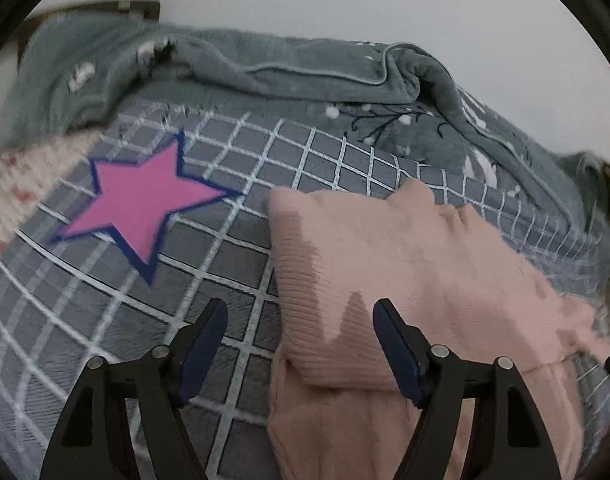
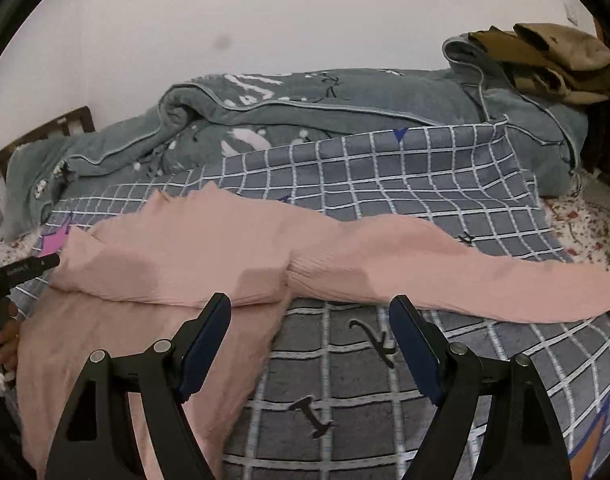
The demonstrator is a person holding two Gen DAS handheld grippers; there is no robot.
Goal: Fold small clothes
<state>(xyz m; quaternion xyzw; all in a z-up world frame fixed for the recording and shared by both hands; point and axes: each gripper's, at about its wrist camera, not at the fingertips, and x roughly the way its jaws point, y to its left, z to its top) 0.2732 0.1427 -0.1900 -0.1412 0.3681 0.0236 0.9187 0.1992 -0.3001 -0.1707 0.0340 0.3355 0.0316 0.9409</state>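
I see a soft, light, floppy pink top (image 2: 193, 256); I'd pinch its sleeve (image 2: 465, 276) right of the body. Both jaws stand apart, empty.

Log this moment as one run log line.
left gripper open, empty | right gripper open, empty | pink top left sleeve folded in, right sleeve spread

pink garment (image 2: 177, 264) cut off below, floral sheet (image 1: 13, 184) blurred at left edge
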